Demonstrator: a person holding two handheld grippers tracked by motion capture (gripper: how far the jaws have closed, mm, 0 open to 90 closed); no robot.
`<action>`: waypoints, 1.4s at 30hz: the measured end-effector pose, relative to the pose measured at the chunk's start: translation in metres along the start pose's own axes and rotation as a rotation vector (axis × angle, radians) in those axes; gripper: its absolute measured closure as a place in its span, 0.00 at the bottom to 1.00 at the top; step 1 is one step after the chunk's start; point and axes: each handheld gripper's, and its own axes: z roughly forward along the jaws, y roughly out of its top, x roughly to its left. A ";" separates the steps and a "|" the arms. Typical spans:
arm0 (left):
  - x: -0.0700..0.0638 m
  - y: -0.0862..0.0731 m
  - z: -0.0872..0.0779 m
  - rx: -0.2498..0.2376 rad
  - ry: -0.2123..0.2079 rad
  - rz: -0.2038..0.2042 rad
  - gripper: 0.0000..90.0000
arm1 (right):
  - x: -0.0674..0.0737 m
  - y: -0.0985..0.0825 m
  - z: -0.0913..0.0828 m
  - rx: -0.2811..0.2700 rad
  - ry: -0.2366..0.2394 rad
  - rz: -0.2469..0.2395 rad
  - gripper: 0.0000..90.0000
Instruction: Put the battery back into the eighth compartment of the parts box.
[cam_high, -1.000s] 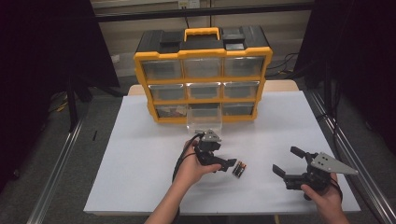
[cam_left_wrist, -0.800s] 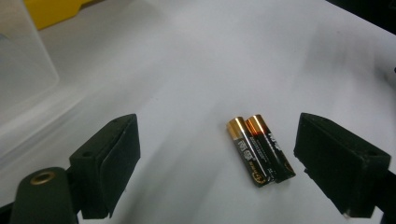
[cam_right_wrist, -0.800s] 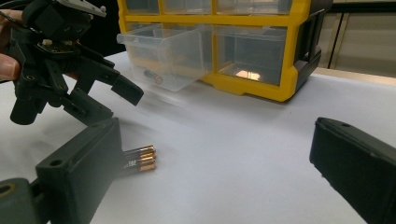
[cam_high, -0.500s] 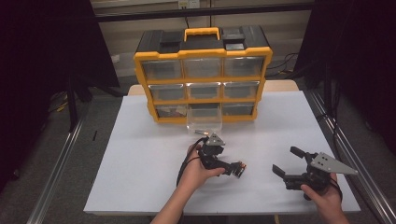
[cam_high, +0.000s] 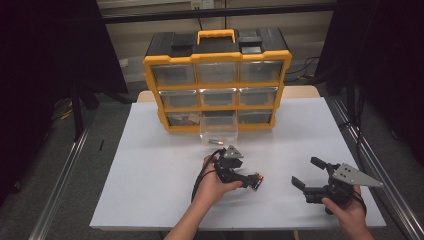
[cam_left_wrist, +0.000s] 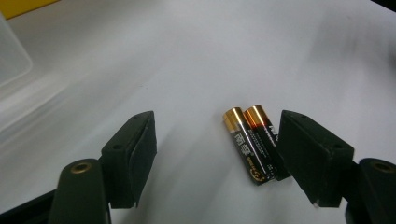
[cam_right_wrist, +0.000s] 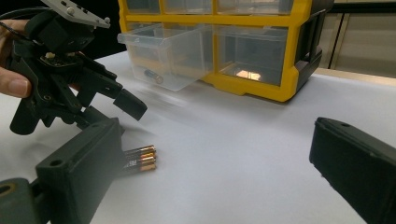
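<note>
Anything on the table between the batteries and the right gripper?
No: in the high view, only bare white table separates the batteries from the right gripper.

Even overhead light leaves the white desk (cam_high: 150, 165) bright against dark surroundings, with soft shadows, a glint in the organizer's (cam_right_wrist: 261, 56) drawer fronts, mild blur in the gripper views and near jaws out of focus.

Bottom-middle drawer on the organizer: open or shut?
Open. The clear drawer juts out of the yellow organizer over the table; one battery lies inside it.
</note>
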 end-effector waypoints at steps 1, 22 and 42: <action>-0.001 0.000 0.000 0.011 -0.001 0.002 0.36 | 0.000 0.000 0.000 0.000 0.001 0.001 0.02; 0.009 -0.007 0.001 0.066 0.009 0.030 0.82 | 0.001 -0.001 0.001 0.011 0.005 0.005 0.02; 0.022 -0.006 -0.005 0.097 0.043 0.034 0.83 | 0.000 -0.001 0.001 0.009 0.002 0.003 0.03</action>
